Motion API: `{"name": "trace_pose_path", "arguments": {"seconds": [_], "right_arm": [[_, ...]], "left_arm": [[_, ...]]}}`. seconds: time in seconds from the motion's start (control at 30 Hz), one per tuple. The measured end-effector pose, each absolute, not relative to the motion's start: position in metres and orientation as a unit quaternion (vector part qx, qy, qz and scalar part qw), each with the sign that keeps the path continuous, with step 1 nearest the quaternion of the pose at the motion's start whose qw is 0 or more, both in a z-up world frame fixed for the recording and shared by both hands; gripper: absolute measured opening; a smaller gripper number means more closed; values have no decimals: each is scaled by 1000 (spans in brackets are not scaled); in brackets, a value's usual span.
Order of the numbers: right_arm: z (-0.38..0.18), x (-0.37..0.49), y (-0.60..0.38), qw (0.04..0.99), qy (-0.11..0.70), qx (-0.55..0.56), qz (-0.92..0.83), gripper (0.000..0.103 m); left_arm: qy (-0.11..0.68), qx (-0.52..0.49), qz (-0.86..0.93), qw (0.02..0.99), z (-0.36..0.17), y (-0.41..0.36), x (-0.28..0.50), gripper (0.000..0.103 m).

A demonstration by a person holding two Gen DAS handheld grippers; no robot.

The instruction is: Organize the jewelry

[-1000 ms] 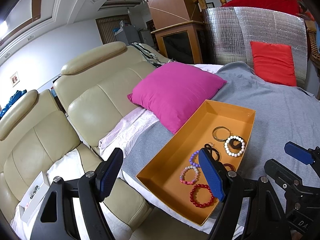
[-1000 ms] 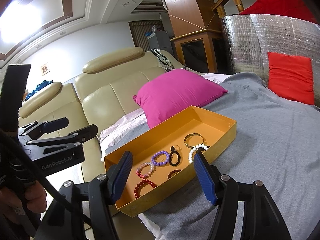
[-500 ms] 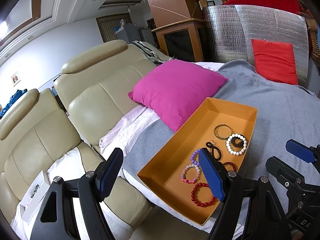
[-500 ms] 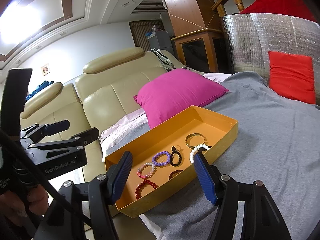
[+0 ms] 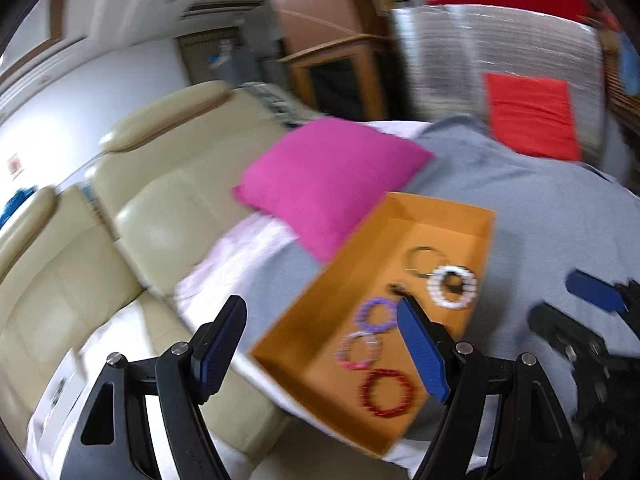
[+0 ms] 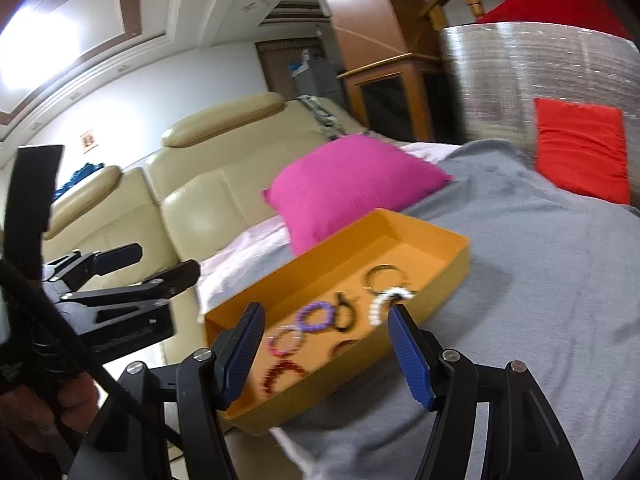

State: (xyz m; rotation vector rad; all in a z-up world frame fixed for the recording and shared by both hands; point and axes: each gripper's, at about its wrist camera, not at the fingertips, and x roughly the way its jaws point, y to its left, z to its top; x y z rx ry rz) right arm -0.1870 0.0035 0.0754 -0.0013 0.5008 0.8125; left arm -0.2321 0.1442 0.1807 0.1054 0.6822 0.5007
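An orange tray (image 5: 304,322) (image 6: 436,288) lies on a grey blanket and holds several bracelets: a red bead one (image 5: 387,393) (image 6: 280,372), a pink one (image 5: 359,351) (image 6: 289,340), a purple one (image 5: 378,314) (image 6: 318,316), a white bead one (image 5: 453,286) (image 6: 384,300), a metal ring (image 5: 428,259) (image 6: 384,274) and a black loop (image 6: 344,312). My left gripper (image 5: 322,352) is open and empty, hovering before the tray's near left end. My right gripper (image 6: 326,354) is open and empty, above the tray's near side. Both views are blurred.
A pink pillow (image 5: 332,178) (image 6: 352,184) lies just behind the tray. A beige leather sofa (image 5: 120,248) (image 6: 192,200) is to the left. A red cushion (image 5: 532,116) (image 6: 580,148) leans on a silver foil panel (image 5: 480,52) at the back. Grey blanket (image 6: 540,280) spreads right of the tray.
Both grippers have moved, blurring the views; the tray now sits slightly lower and closer in both. Both grippers stay open and empty.
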Motion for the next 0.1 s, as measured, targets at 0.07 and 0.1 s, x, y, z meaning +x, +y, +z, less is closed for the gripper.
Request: {"name": "trace_pose_path", "arguments": {"seconds": [0.07, 0.1], "right_arm": [[73, -168, -17, 898, 259, 12, 355, 68], [72, -157, -33, 905, 261, 29, 335, 68]], "left_arm": [[344, 58, 200, 915, 173, 124, -213, 78], [355, 57, 173, 917, 167, 111, -199, 78]]}}
